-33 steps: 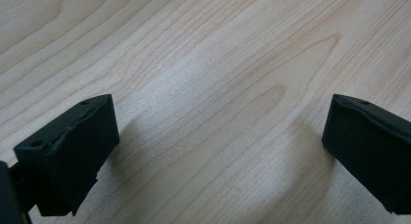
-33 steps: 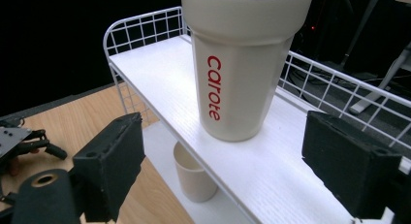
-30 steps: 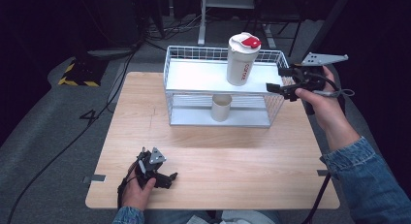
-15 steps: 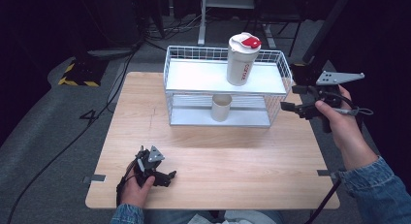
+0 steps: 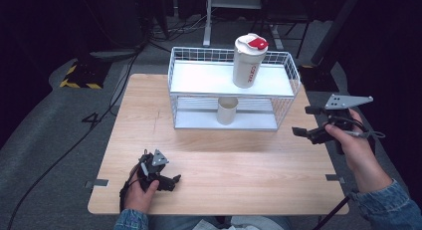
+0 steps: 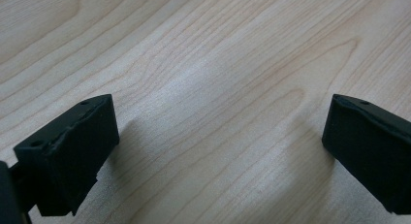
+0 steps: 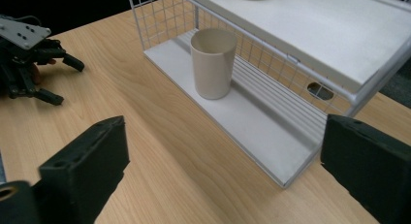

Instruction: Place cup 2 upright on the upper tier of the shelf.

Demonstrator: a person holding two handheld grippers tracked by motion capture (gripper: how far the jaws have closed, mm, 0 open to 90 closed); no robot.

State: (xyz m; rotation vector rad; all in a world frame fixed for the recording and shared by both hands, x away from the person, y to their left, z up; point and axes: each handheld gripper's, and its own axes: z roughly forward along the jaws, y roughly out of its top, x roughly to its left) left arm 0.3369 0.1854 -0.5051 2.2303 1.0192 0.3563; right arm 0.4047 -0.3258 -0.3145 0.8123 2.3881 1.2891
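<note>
A white wire rack [image 5: 194, 56] stands at the back of the wooden table [image 5: 249, 160]. A white shaker bottle with a red lid [image 5: 248, 60] stands upright on its top shelf. On the lower shelf stands a beige cup [image 5: 228, 110] [image 7: 213, 64]. My right gripper [image 5: 300, 121] [image 7: 225, 136] hovers off the rack's right end and points at the lower shelf. Its jaws have just been opening, and nothing is between them. My left gripper [image 5: 169, 174] [image 6: 218, 132] rests on the table near the front left, open over bare wood.
The rack's lower shelf [image 7: 271, 132] has free room to the right of the cup. Across the table lies the left gripper [image 7: 29, 59], held by a hand. Dark floor with cables and a desk frame [image 5: 219, 11] surrounds the table.
My right gripper has moved away from the rack's upper right corner, down and toward the person, and its jaws went from shut to wide open. The left gripper has stayed put.
</note>
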